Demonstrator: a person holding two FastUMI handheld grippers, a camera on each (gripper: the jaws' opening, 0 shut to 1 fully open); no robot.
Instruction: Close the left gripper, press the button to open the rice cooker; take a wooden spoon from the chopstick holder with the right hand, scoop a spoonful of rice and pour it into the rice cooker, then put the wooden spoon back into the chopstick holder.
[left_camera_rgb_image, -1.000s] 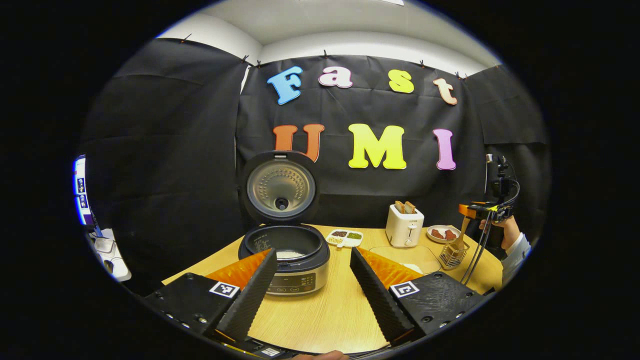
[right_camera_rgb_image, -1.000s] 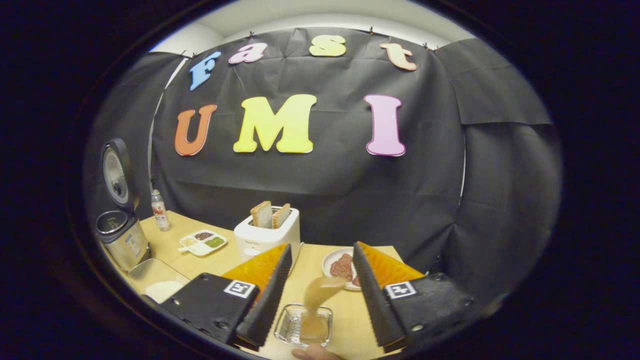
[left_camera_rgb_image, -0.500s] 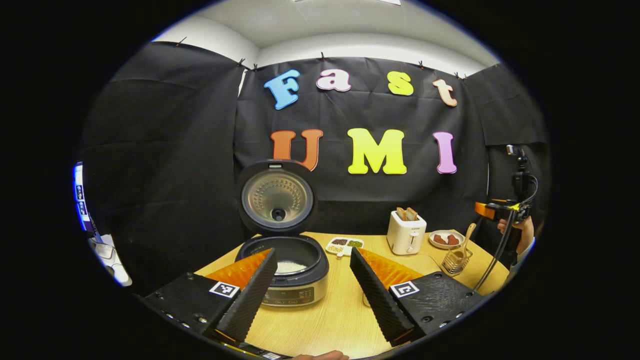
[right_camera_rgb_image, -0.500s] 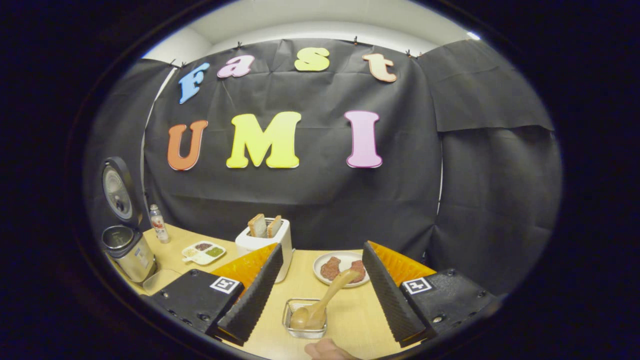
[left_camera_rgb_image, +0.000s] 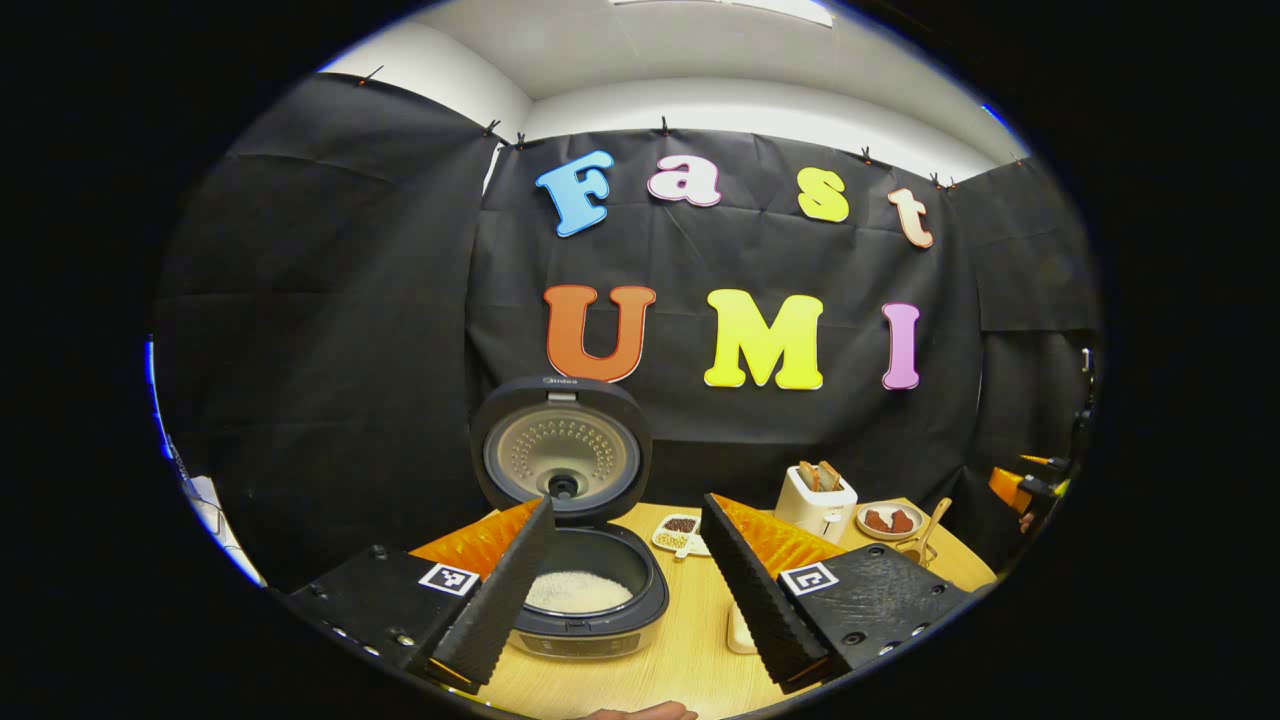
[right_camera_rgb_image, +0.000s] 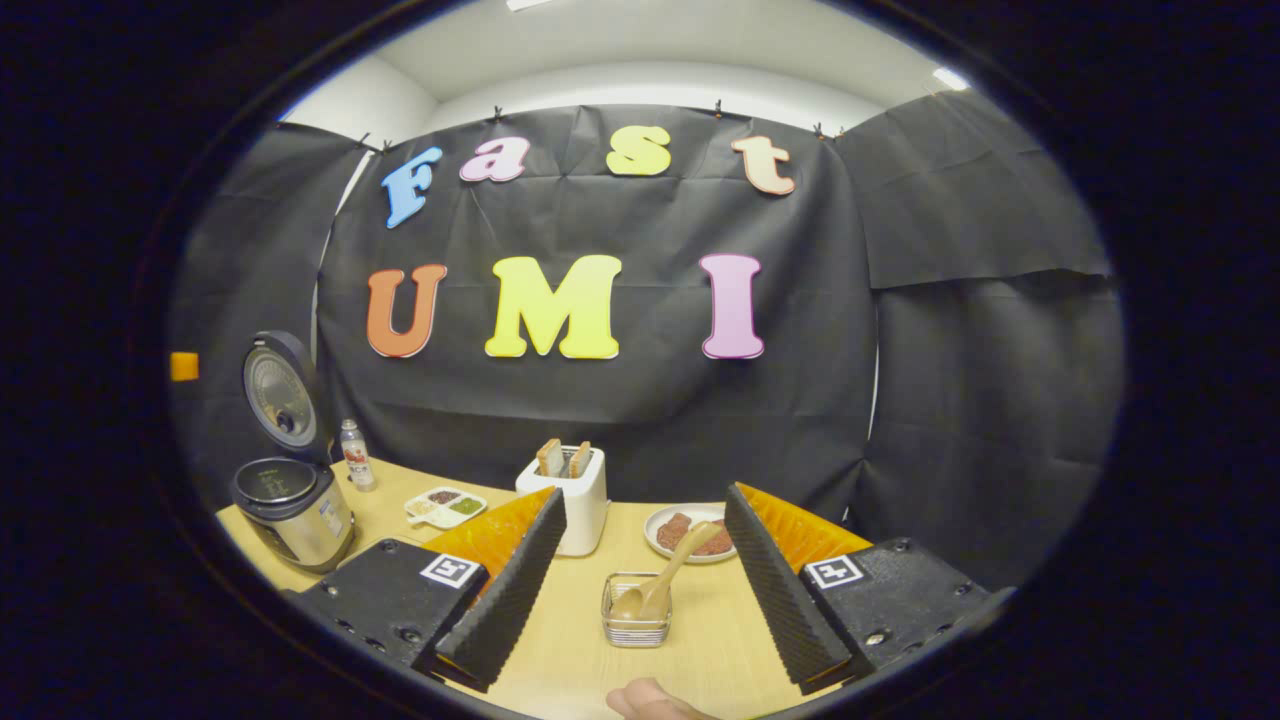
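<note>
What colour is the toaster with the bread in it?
The toaster is white, with two brown bread slices sticking up; it shows best in the right gripper view.

No wording can be made out. A small brand mark on the rice cooker (left_camera_rgb_image: 562, 500) lid, the toaster (left_camera_rgb_image: 815, 502) front and the bottle (right_camera_rgb_image: 352, 455) label stay illegible.

- In the left gripper view, the rice cooker (left_camera_rgb_image: 585, 600) has its front partly hidden behind the left gripper's (left_camera_rgb_image: 625, 590) fingers (left_camera_rgb_image: 495, 605).
- The chopstick holder (left_camera_rgb_image: 915, 548) is largely hidden there; the wooden spoon (left_camera_rgb_image: 932, 522) shows just its handle.
- The right gripper (left_camera_rgb_image: 1030, 485) is cut off at the edge.
</note>
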